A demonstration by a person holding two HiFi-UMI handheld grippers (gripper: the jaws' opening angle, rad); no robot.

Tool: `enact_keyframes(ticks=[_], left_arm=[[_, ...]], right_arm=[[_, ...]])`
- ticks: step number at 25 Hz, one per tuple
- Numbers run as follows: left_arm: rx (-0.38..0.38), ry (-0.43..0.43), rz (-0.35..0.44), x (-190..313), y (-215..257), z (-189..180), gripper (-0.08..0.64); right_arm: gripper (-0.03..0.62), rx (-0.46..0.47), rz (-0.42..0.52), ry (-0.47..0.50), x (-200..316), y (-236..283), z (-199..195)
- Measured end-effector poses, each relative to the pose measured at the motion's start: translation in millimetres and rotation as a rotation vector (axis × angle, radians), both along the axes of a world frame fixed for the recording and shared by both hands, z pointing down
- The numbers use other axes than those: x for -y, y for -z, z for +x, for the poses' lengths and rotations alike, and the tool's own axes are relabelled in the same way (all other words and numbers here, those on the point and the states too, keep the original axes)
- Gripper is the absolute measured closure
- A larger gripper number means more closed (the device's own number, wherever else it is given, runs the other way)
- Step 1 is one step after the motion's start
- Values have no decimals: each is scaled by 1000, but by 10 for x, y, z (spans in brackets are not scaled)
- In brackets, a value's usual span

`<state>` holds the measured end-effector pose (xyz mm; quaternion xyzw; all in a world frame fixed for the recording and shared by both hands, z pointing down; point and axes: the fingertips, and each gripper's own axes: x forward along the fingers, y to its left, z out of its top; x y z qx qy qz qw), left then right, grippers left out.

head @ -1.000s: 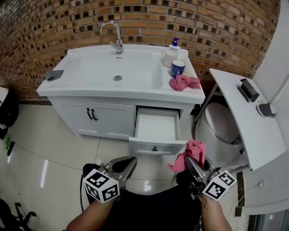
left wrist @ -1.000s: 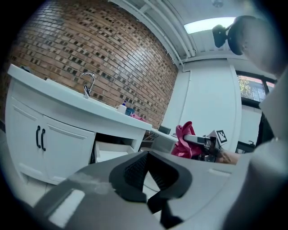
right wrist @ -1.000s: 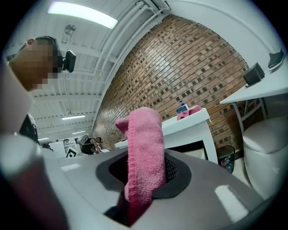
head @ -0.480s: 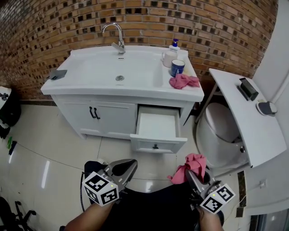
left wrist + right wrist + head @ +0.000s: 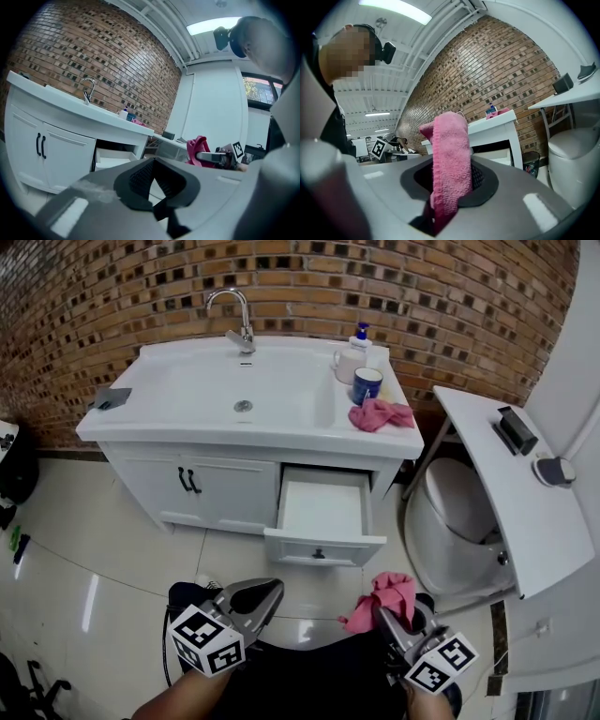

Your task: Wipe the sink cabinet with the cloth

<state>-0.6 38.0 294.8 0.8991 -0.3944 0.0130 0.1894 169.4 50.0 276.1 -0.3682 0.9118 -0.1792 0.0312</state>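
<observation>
Cloth (image 5: 450,154) fills right gripper's (image 5: 387,614) jaws; head view alone shows second cloth (image 5: 380,414).

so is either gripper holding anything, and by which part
The right gripper pinches a pink fluffy cloth by a bunched fold, the rest sticking up past the jaws. The left gripper holds nothing.

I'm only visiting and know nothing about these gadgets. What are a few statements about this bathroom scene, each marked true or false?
1. The right gripper clamps a pink cloth. True.
2. The left gripper holds a cloth too. False: its jaws are together on nothing.
3. The drawer in the sink cabinet is shut. False: it stands pulled open.
4. A second cloth lies on the countertop beside a blue mug. True.
</observation>
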Motion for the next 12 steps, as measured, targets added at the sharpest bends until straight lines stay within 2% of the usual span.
enact_keyframes(ticks=[12], left_arm=[[6, -6, -9, 59, -94, 39, 558]], right_arm=[[499, -25, -14, -7, 56, -112, 28]])
